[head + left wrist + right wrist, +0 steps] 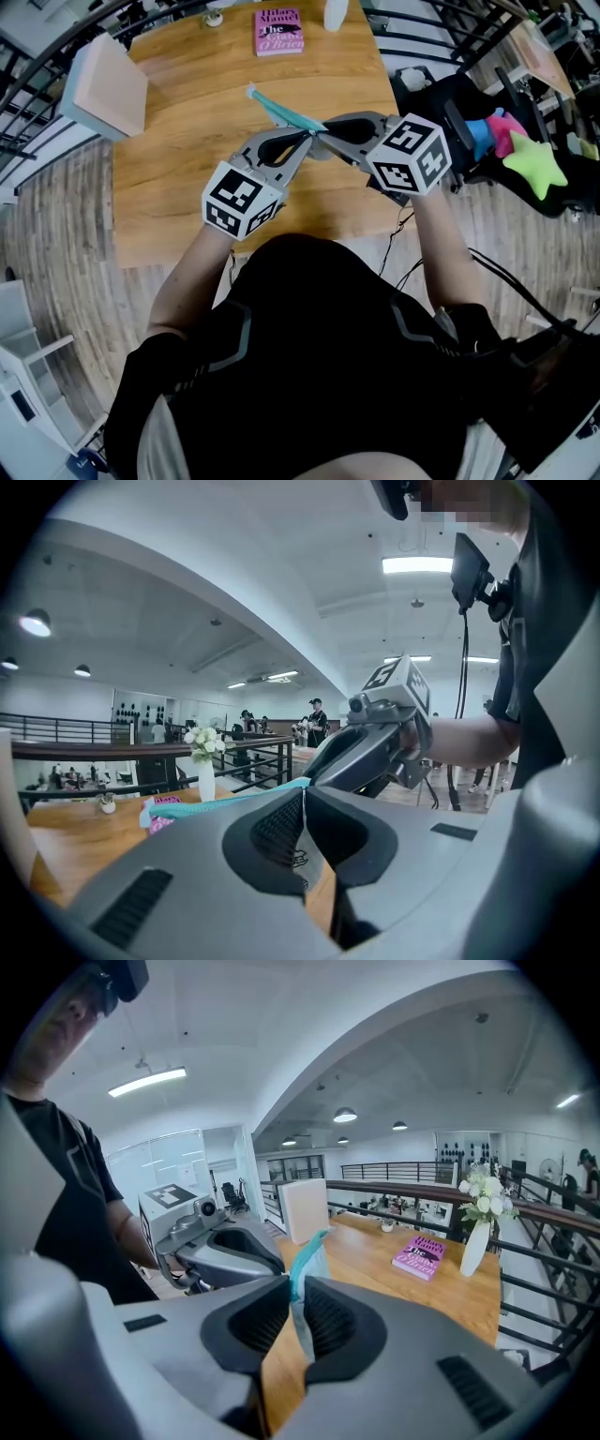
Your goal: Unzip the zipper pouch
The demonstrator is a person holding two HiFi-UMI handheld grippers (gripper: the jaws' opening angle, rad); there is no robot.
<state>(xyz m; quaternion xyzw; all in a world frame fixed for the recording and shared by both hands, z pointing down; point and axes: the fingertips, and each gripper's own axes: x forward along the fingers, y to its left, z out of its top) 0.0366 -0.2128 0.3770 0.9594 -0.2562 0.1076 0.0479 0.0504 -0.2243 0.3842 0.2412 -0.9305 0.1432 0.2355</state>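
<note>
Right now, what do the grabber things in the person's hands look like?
The left gripper and right gripper are smooth grey shells with black ribbed fingers. Each carries a white cube printed with black square markers. The person wears a black short-sleeved top.

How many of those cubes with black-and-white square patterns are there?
2. One black-and-white patterned cube rides on the left gripper, the other on the right gripper; both grippers clamp the teal zipper pouch above the wooden table. None seems hidden.
</note>
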